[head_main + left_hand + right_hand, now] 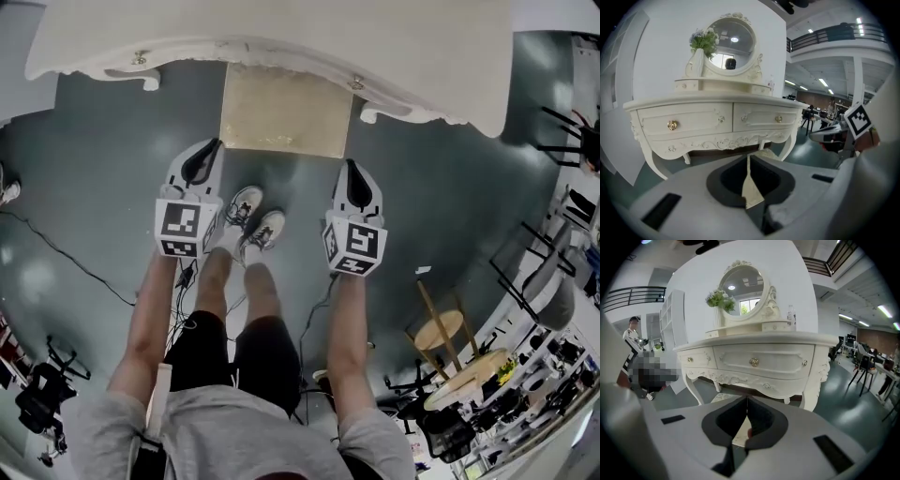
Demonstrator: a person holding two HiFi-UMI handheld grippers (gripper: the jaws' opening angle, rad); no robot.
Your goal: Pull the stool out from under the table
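Grey floor (112,141); stool (286,112) at counter (281,23) front edge, dead ahead between left gripper (214,145) and right gripper (350,166), both jaws together, empty.

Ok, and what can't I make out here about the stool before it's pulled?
- Stool legs: head view, under its own seat; gripper views, behind the left gripper and right gripper.
- Stool's far edge: head view, under the table top.
- Area at left, right gripper view: mosaic patch.

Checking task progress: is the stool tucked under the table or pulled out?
Tucked in: the stool has its far part under the table edge, only its front showing.
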